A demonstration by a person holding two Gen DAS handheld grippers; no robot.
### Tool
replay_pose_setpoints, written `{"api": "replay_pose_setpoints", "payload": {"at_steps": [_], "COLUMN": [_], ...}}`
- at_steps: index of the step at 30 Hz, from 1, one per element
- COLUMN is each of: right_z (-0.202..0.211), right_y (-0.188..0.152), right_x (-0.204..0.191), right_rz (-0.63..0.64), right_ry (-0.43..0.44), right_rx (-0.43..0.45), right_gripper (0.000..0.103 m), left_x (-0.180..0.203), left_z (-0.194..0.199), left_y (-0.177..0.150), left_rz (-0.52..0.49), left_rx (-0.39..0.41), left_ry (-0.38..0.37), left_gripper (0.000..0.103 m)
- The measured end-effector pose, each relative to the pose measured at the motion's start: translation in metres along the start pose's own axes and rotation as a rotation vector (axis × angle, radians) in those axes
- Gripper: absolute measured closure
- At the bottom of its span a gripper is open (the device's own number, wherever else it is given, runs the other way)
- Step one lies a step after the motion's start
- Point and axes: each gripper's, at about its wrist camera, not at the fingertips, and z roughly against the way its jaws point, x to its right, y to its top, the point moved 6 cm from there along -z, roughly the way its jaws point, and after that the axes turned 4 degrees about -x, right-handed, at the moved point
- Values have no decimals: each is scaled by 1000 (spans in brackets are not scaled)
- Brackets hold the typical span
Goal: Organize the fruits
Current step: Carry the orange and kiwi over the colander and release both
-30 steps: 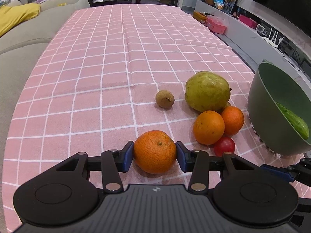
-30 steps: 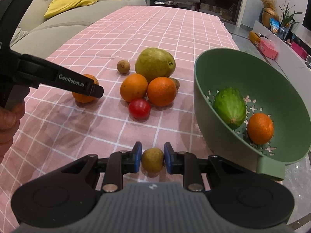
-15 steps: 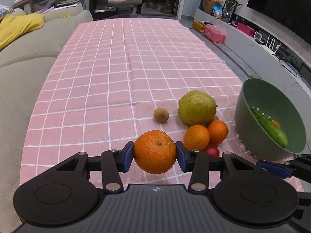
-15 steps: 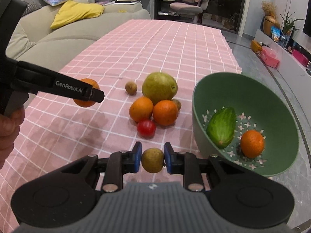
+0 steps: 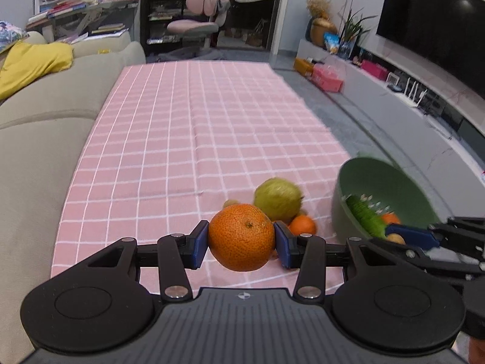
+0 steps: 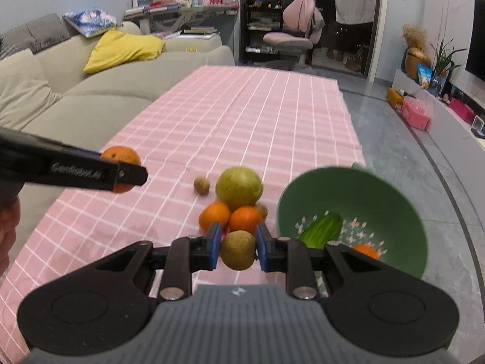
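Observation:
My left gripper (image 5: 242, 238) is shut on an orange (image 5: 242, 236) and holds it high above the pink checked tablecloth (image 5: 182, 139); it also shows in the right wrist view (image 6: 121, 168). My right gripper (image 6: 238, 247) is shut on a small brown-green round fruit (image 6: 238, 250), lifted above the table beside the green colander bowl (image 6: 379, 194). The bowl holds a cucumber (image 6: 322, 230) and an orange (image 6: 365, 250). On the cloth lie a big green pear (image 6: 239, 188), two oranges (image 6: 214, 215), and a small brown fruit (image 6: 202, 185).
A beige sofa (image 6: 91, 91) with a yellow cushion runs along the table's left side. The bowl stands at the table's right edge, above the grey floor (image 6: 409, 157). A TV bench with boxes lines the right wall (image 5: 379, 91).
Both grippers have risen with their fruits; the table and the fruit pile look smaller and lower. The right gripper is now nearer the bowl.

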Motion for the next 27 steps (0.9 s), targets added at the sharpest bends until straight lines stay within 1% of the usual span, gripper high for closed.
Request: {"api": "replay_pose_setpoints", "payload": {"at_steps": [2, 7, 10, 12, 14, 17, 19, 24, 27], "right_z": [6, 21, 28, 32, 35, 35, 30, 21, 15], "right_y": [7, 21, 31, 37, 42, 42, 38, 36, 38], "right_x": [7, 30, 41, 49, 60, 80, 95, 125, 137], "right_rz": [-5, -33, -29, -19, -17, -24, -50, -99, -135], "right_ry": [-5, -12, -26, -44, -59, -80, -82, -86, -78], "right_rx": [14, 26, 40, 50, 53, 46, 27, 2, -8], "right_gripper": [82, 82, 82, 82, 82, 82, 82, 82, 82], "left_x": [7, 16, 23, 32, 41, 59, 75, 119, 143], "left_z": [7, 14, 11, 9, 9, 8, 6, -11, -28], "left_y": [2, 3, 5, 7, 9, 13, 18, 31, 32], "left_rz": [-12, -23, -39, -68, -79, -85, -110, -199, -259], "left_rx": [16, 27, 23, 18, 21, 23, 21, -2, -24], "left_ry": [-10, -16, -19, -12, -25, -55, -66, -88, -101], "left_gripper": [52, 52, 52, 52, 52, 52, 52, 52, 52]}}
